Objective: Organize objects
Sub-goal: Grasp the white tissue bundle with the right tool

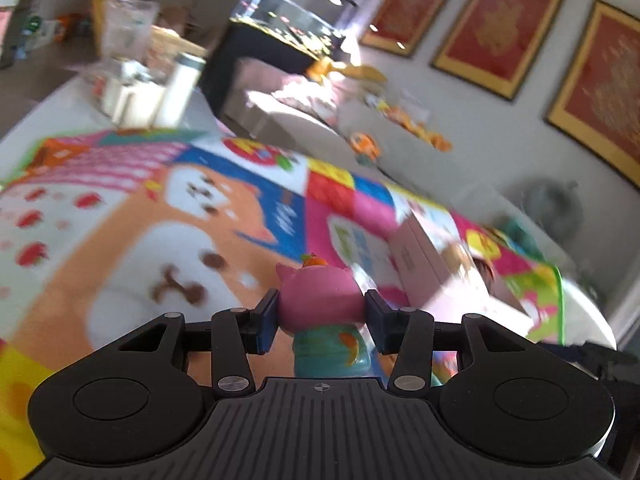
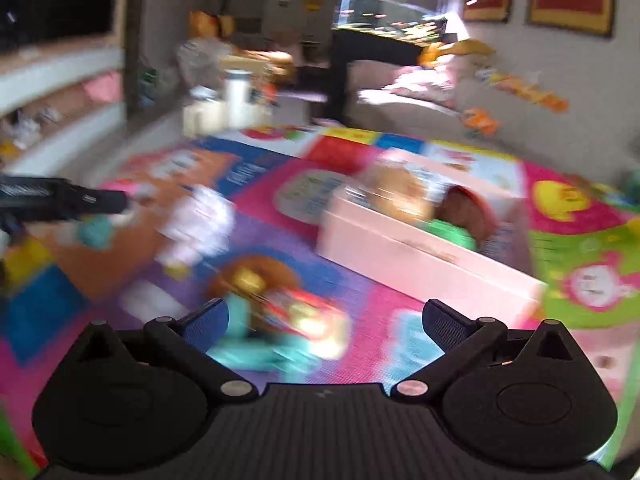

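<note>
Pig figurine (image 1: pixel 320 300) clamped between left claw (image 1: pixel 322 320) pads.

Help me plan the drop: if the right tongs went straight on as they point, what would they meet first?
Probably the blurred toy lying on the mat, just ahead between the open right tongs. The pink box sits further off to the right. Blur leaves depth uncertain.

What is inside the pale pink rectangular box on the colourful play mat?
The right wrist view shows the pale pink rectangular box holding a blurred tan round toy, a green piece and something reddish-brown. The near wall hides whatever lies deeper.
</note>
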{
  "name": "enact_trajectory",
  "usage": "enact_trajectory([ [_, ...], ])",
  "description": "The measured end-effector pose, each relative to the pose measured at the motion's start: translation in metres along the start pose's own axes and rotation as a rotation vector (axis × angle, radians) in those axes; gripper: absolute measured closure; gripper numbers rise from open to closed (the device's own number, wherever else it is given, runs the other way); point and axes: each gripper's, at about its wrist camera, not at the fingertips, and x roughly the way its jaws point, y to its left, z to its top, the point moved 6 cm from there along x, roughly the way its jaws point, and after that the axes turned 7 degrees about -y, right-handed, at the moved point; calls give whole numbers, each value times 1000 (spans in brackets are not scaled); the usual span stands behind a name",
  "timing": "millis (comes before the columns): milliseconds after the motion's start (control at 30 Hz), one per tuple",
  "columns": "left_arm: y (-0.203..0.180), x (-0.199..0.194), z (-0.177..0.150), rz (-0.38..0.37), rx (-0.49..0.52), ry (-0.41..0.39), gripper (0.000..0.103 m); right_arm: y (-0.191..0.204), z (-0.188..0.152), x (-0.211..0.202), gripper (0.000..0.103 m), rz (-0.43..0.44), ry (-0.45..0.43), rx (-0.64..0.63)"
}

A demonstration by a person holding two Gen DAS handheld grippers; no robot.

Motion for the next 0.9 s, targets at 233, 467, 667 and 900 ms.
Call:
enact_trajectory([
  [233,16,-15,14,43,1,34,53,79,25,59,23,178,43,-87],
  [467,20,-15,4,35,8,71,53,99,28,110,59,152,111,-108],
  [667,10,-9,-5,1,17,105,53,74,26,77,81,192,140,-34],
  [900,-29,2,-24,-88,104,209,53,7,21,-2,85,105,73,44],
])
